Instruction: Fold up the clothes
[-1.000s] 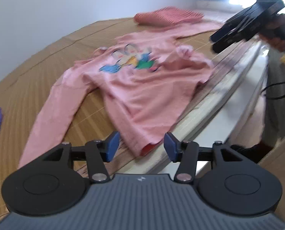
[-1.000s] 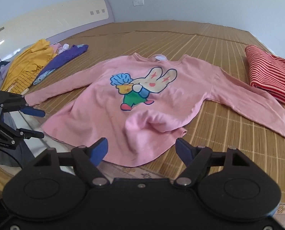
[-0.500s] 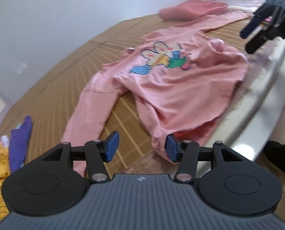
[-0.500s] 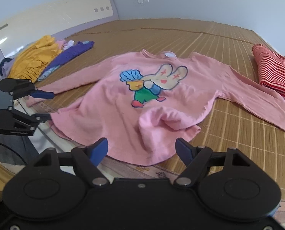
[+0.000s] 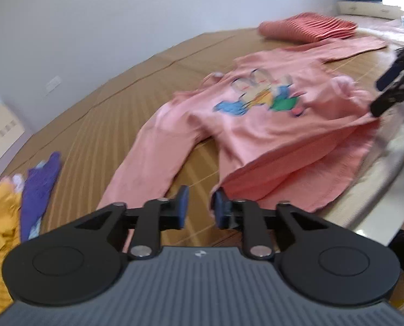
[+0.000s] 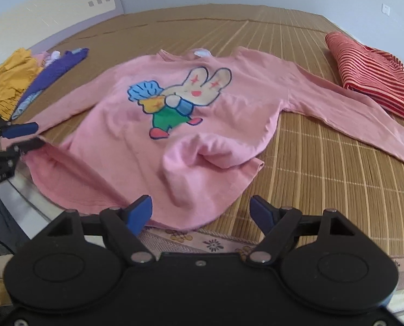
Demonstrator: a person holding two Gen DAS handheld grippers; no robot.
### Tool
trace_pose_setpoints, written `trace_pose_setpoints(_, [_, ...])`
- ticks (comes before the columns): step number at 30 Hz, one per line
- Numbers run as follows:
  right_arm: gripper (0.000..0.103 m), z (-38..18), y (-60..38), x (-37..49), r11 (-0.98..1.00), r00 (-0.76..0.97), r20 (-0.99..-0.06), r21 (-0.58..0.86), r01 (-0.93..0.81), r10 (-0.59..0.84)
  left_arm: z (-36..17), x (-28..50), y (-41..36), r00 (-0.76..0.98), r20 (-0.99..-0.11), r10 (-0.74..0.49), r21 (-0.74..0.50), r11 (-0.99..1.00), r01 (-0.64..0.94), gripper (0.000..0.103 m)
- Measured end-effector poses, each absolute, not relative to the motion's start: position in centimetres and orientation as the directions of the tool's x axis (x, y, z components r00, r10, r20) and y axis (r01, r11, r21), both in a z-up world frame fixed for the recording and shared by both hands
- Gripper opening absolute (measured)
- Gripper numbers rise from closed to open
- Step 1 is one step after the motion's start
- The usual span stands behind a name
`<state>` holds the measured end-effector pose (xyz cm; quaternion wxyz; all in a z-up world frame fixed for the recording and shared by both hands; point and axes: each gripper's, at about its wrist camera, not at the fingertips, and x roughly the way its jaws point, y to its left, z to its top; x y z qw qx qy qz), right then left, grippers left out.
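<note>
both grippers angled down at pink shirt (image 6: 174, 135): left gripper (image 5: 199, 209) closing at hem corner, right gripper (image 6: 200, 213) spread wide

Bright daylight, window glare, left view motion-blurred, fisheye-bent edges.

The left tool (image 5: 199, 208) is closing, nothing visibly pinched yet (view blurred); the right tool (image 6: 201, 213) gapes wide.
</note>
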<state>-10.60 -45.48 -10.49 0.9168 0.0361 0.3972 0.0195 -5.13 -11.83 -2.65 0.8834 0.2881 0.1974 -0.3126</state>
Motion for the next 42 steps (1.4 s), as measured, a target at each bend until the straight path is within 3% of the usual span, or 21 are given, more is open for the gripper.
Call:
trace_pose_setpoints(3, [0.080, -10.8, -45.6, -10.6, 0.997, 0.678, -0.733, 0.082, -0.003, 0.063, -2.2, -4.9, -11.1, 0.755, -0.506, -0.418, 0.385, 0.674, 0.631, 0.012])
trace_pose_setpoints(16, [0.080, -11.2, -45.6, -10.7, 0.996, 0.687, -0.723, 0.082, -0.021, 0.074, 1.2, -5.0, -9.4, 0.804, -0.435, -0.405, 0.370, 0.734, 0.569, 0.012])
trace_pose_setpoints(23, [0.080, -10.4, -43.9, -12.0, 0.965, 0.748, -0.609, 0.137, -0.226, 0.262, 2.5, -3.7, -8.6, 0.805, -0.419, -0.419, 0.288, 0.780, 0.556, 0.012])
trace_pose_setpoints(25, [0.080, -10.6, -43.1, -12.1, 0.958, 0.732, -0.623, 0.114, -0.261, 0.274, 2.5, -3.2, -8.4, 0.801, -0.425, -0.422, 0.265, 0.788, 0.556, 0.012])
trace_pose_setpoints(37, [0.074, -12.3, -43.2, -12.3, 0.979, 0.735, -0.677, -0.171, -0.113, -0.034, 1.1, -1.1, -7.5, 0.783, -0.454, -0.424, 0.198, 0.809, 0.553, 0.012])
trace_pose_setpoints(42, [0.057, -12.0, -44.6, -12.6, 0.989, 0.767, -0.641, -0.125, -0.079, -0.020, 0.1, -0.3, -7.5, 0.776, -0.482, -0.407, 0.193, 0.814, 0.547, 0.012])
